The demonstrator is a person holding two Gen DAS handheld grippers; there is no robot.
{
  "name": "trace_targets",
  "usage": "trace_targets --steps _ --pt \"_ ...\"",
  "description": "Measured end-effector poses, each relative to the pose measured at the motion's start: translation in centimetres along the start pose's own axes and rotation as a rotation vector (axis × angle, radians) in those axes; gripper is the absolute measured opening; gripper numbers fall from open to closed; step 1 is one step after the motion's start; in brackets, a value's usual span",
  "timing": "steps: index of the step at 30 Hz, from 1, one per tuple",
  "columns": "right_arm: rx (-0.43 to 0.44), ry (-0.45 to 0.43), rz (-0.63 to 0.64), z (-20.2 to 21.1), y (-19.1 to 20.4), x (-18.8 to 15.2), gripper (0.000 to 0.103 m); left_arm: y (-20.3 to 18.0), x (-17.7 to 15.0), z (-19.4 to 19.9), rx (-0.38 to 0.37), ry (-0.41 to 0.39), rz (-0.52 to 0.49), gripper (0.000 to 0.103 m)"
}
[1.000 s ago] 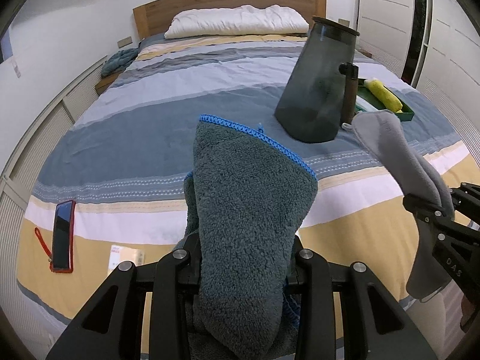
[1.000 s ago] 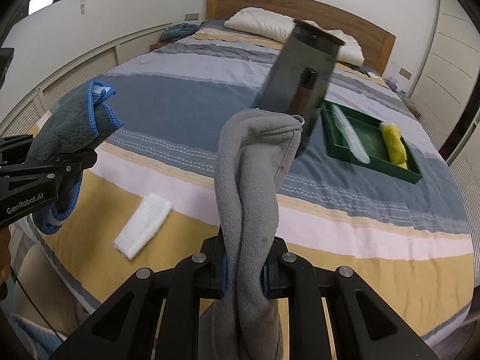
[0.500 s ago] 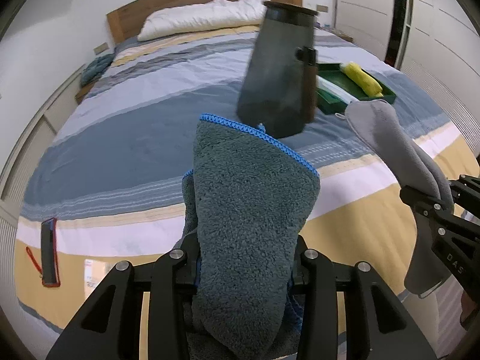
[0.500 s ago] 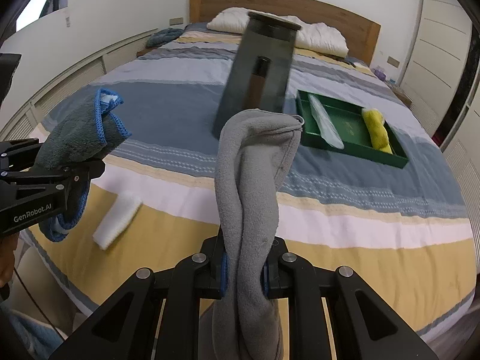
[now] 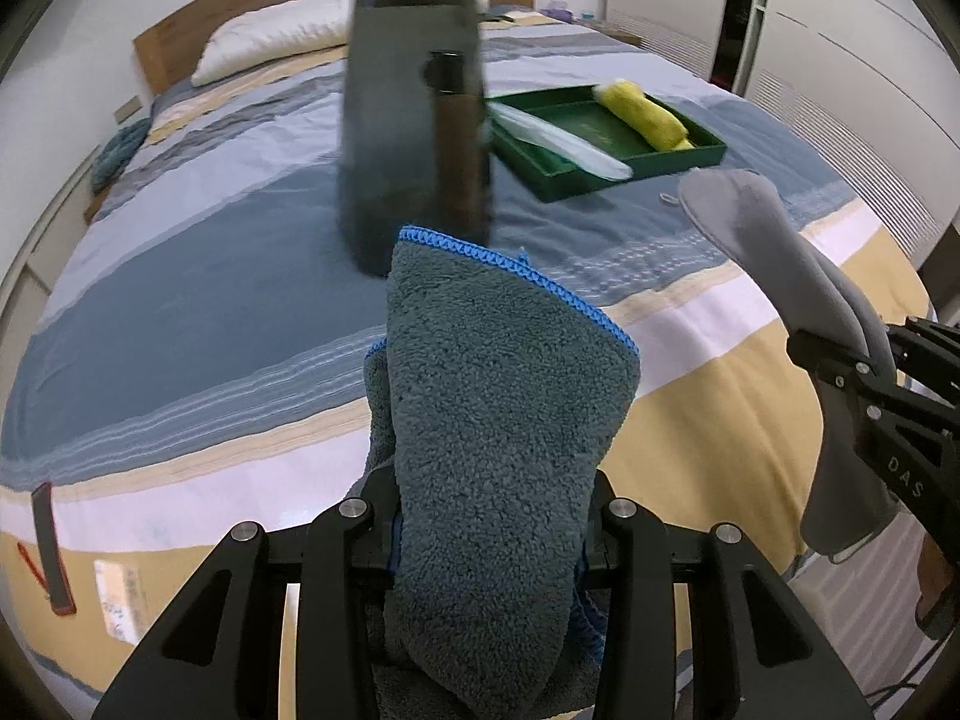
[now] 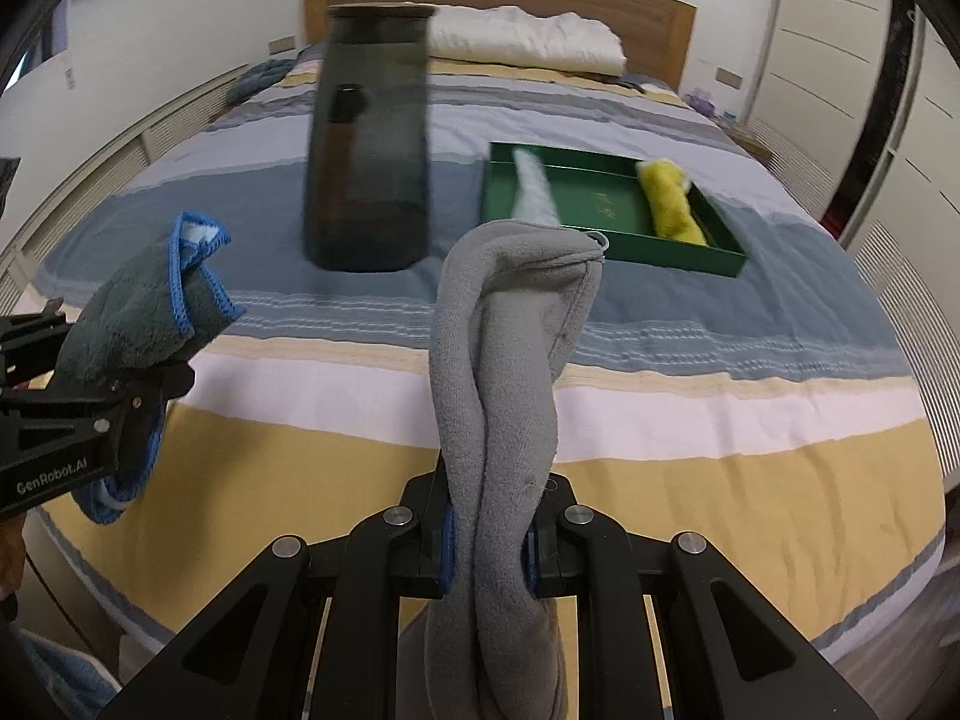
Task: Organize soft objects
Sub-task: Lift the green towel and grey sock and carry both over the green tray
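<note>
The left gripper [image 5: 489,531] has its fingers partly apart, clamped on a thick folded teal microfibre cloth [image 5: 498,420] with blue stitched edging that stands up between them. The right gripper [image 6: 489,531] has its fingers nearly together, pinching a folded grey cloth [image 6: 510,360] that rises upright. Both cloths hang above the striped bed [image 6: 690,438]. Farther up the bed stand a dark translucent bin [image 6: 369,162] and a green tray [image 6: 606,204] holding a yellow cloth roll [image 6: 669,204] and a pale rolled cloth [image 6: 534,192].
</note>
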State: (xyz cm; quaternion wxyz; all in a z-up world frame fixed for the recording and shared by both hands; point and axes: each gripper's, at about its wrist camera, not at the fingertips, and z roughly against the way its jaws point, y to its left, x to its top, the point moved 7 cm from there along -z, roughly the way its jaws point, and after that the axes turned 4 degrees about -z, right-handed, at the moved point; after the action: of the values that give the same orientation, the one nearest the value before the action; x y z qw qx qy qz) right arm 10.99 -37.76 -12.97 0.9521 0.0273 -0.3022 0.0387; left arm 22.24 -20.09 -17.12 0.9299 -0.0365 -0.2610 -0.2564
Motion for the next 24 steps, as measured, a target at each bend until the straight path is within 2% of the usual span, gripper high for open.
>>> trace_targets --steps 7,13,24 --pt "-0.016 0.007 -0.032 -1.2 -2.4 0.3 0.015 -2.0 1.3 -1.1 -0.024 0.020 -0.008 0.034" --pt "-0.033 -0.001 -0.064 -2.4 -4.9 1.2 0.015 -3.8 3.8 -2.0 -0.038 0.015 -0.021 0.034" --pt "-0.097 -0.067 -0.080 -4.8 -10.2 6.9 0.015 -7.3 12.9 -2.8 -0.081 -0.068 0.000 0.034"
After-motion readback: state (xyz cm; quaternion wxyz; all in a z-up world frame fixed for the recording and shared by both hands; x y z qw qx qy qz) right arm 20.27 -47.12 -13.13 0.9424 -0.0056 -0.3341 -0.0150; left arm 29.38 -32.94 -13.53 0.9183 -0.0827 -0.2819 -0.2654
